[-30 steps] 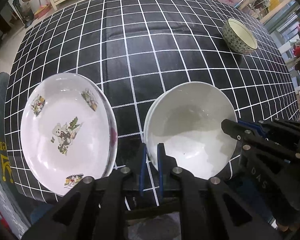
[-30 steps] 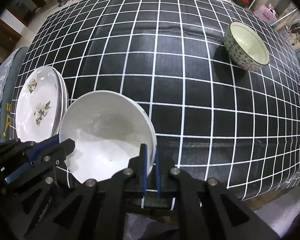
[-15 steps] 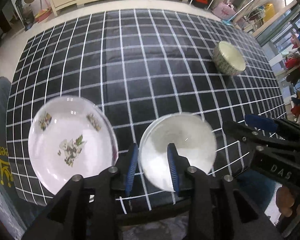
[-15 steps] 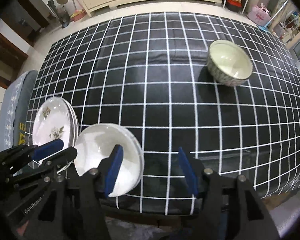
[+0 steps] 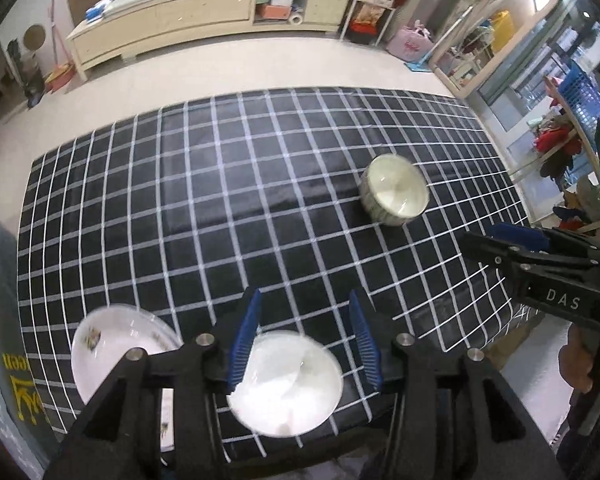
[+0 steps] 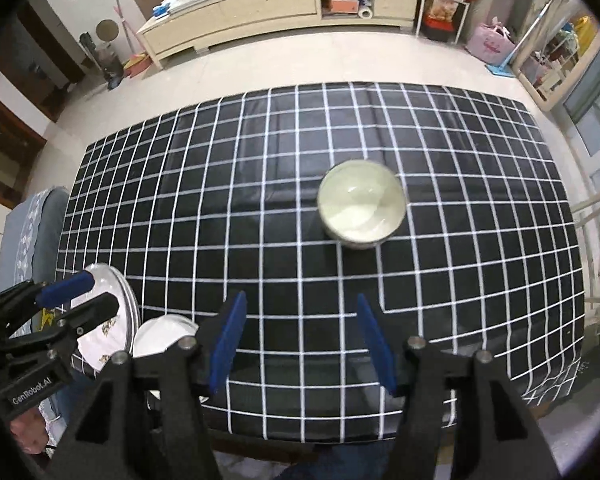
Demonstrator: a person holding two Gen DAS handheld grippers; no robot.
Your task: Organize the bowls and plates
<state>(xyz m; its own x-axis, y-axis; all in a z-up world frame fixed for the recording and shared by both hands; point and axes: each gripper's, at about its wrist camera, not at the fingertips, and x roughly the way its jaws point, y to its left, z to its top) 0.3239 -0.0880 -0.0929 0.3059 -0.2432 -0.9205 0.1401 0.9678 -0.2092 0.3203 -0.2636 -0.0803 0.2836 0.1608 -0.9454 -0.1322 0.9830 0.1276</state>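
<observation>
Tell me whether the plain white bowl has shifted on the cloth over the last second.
Cannot tell. The plain white bowl sits beside the bear-print plate as before; only the camera pulled back. Both grippers, left gripper and right gripper, released it.

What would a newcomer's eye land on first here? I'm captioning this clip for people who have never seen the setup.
First, the black tablecloth with its white grid, filling both views. Next, the patterned bowl standing alone near the table's middle, far from the plain white bowl and the decorated plate side by side at the near left edge. Both the left gripper and the right gripper hang open and empty above the table.
</observation>
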